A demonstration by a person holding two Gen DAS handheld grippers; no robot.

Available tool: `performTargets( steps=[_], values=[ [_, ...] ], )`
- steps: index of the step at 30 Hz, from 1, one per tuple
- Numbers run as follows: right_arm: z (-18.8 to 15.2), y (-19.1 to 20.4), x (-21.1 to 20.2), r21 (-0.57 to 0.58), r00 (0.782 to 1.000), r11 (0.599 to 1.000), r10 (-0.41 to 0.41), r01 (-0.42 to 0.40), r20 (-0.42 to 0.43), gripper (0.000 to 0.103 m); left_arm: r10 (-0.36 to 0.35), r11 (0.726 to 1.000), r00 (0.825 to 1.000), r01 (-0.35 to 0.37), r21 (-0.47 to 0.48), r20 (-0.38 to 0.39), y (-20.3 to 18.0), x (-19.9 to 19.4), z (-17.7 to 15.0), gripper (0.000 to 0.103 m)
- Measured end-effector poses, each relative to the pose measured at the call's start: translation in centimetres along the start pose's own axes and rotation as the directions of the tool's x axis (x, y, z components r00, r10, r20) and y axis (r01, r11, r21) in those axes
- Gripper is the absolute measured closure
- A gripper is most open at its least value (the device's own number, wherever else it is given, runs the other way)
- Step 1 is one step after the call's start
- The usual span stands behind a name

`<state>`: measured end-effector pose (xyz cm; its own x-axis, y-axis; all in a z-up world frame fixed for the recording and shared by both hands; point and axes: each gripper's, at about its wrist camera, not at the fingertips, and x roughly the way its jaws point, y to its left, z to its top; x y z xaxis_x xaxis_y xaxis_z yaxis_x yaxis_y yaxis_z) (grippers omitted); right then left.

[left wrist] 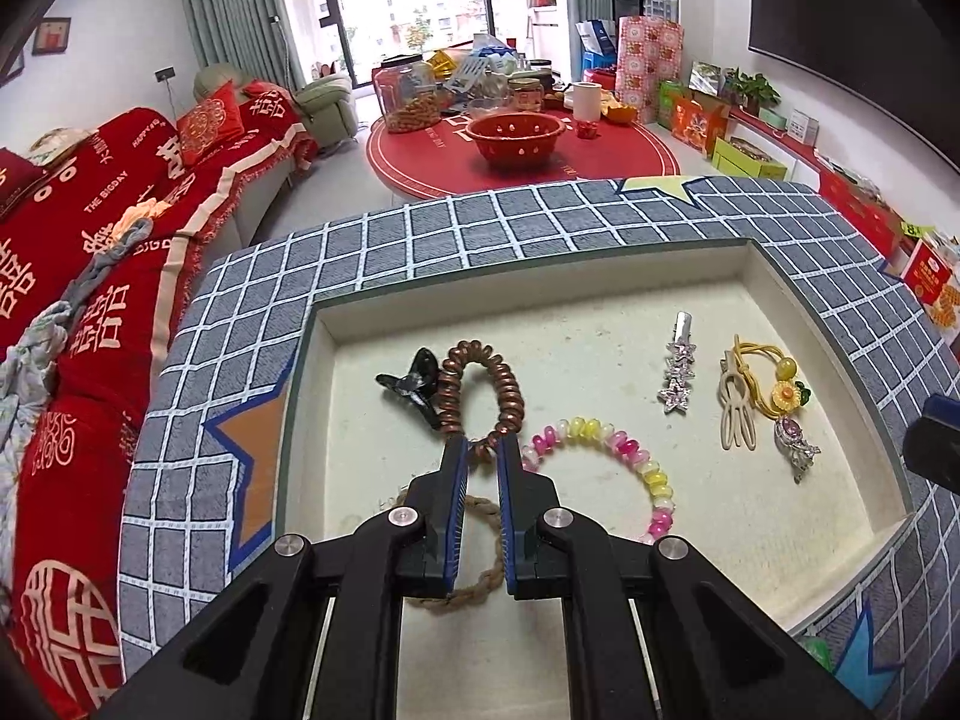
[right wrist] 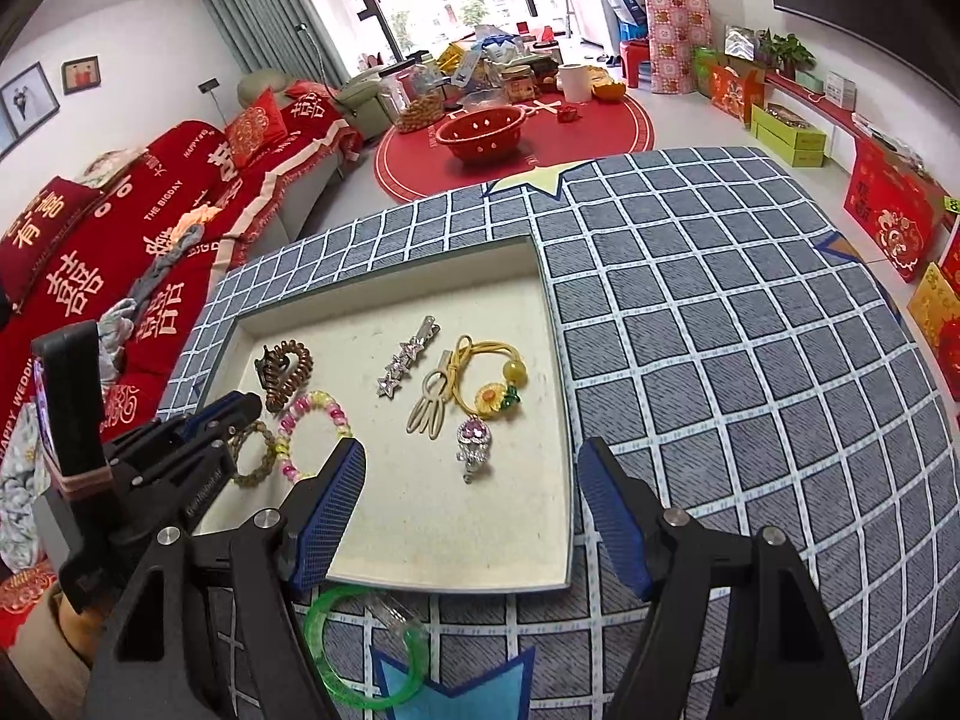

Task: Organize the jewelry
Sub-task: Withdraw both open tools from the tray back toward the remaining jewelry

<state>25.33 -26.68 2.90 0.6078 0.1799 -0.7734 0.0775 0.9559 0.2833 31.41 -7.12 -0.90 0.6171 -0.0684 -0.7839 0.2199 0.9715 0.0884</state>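
A cream tray (left wrist: 540, 303) lies on a checked cloth. My left gripper (left wrist: 481, 450) is shut on the near end of a brown spiral hair tie (left wrist: 510, 390), which leans against a black claw clip (left wrist: 414, 387). Beside it lie a pink-and-yellow bead bracelet (left wrist: 600, 438) and a braided rope bracelet (left wrist: 480, 576). Further right are a star hair clip (right wrist: 402, 366), a beige clip (right wrist: 426, 408), a yellow sunflower hair tie (right wrist: 486, 396) and a pink crystal brooch (right wrist: 474, 444). My right gripper (right wrist: 474, 457) hovers open above the brooch, touching nothing.
A green bangle (right wrist: 366, 654) lies on the checked cloth (right wrist: 720, 360) just outside the tray's near edge. A red-covered sofa (left wrist: 90, 300) stands left of the table. Beyond it, a round red table (left wrist: 522, 162) holds a red bowl and jars.
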Motion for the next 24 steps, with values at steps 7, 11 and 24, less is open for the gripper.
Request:
performTargets(
  steps=[7,11,24],
  values=[
    [-0.6,0.3,-0.9,-0.014,1.000,1.000,0.007,-0.007,-0.003,0.026,0.038,0.998,0.997,-0.034,-0.054,0.064,1.6,-1.8,-0.3,0.000],
    [-0.9,1.0,-1.3,-0.037,1.000,0.999,0.001,-0.001,-0.001,0.017,0.044,0.998,0.997,-0.040,-0.046,0.071,1.7,-2.6,-0.5,0.000],
    [-2.8,1.6,-4.1,-0.023,0.997,0.999,0.033,-0.031,0.066,0.013,0.030,0.999,0.996,-0.026,-0.040,0.083,1.8,-5.9,-2.6,0.000]
  ],
)
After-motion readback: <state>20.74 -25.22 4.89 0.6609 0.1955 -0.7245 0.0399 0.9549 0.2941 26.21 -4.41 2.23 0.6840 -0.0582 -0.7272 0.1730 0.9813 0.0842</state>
